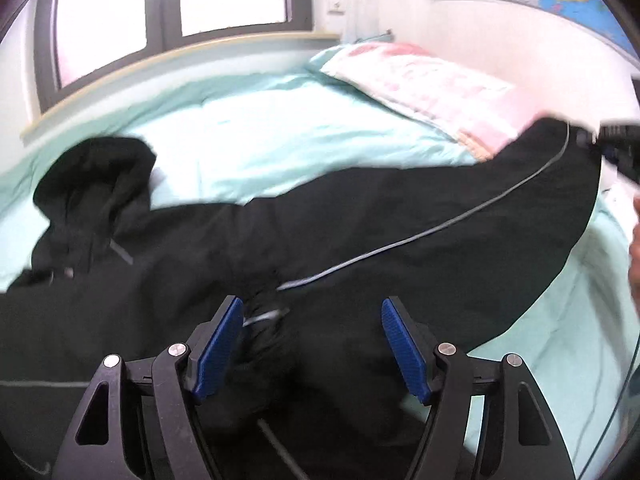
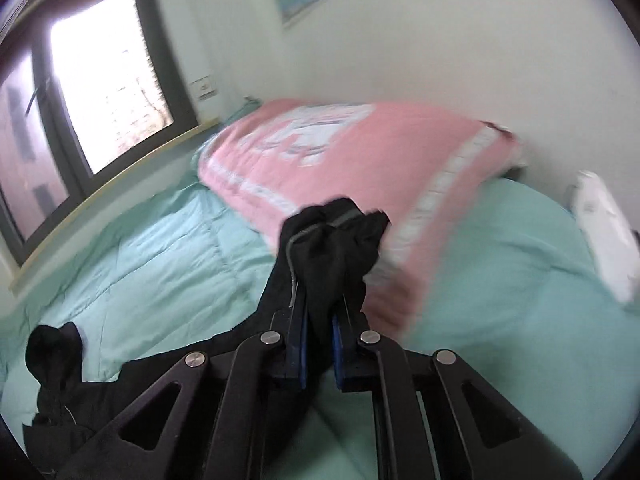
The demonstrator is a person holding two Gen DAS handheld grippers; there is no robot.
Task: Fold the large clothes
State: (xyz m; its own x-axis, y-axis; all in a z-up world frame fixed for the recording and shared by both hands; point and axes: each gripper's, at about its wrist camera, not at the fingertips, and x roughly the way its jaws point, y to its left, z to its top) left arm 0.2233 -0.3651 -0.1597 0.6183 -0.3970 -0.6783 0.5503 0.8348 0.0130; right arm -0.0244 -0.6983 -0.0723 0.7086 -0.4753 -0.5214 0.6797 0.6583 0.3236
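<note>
Nearest the lens, our left gripper [image 1: 312, 344] stood with its blue pads [image 1: 218, 350] spread wide, a bunched fold of the black jacket [image 1: 360, 216] lying between them but not pressed from both sides; whether the left pad touched the cloth we could not tell. The jacket lay sprawled across the mint-green bedspread [image 1: 260, 128], its hood [image 1: 92, 176] toward the window [image 1: 168, 0] side and a thin grey line running across the dark fabric. Our right gripper [image 2: 318, 344] was clamped tight on a gathered corner of the jacket, the cloth bulging up above the fingers and lifted clear of the bedspread. Beyond it lay the pink quilt [image 2: 360, 152] against the white wall [image 2: 460, 40]. In the left view, that lifted corner rose toward the quilt at far right.
</note>
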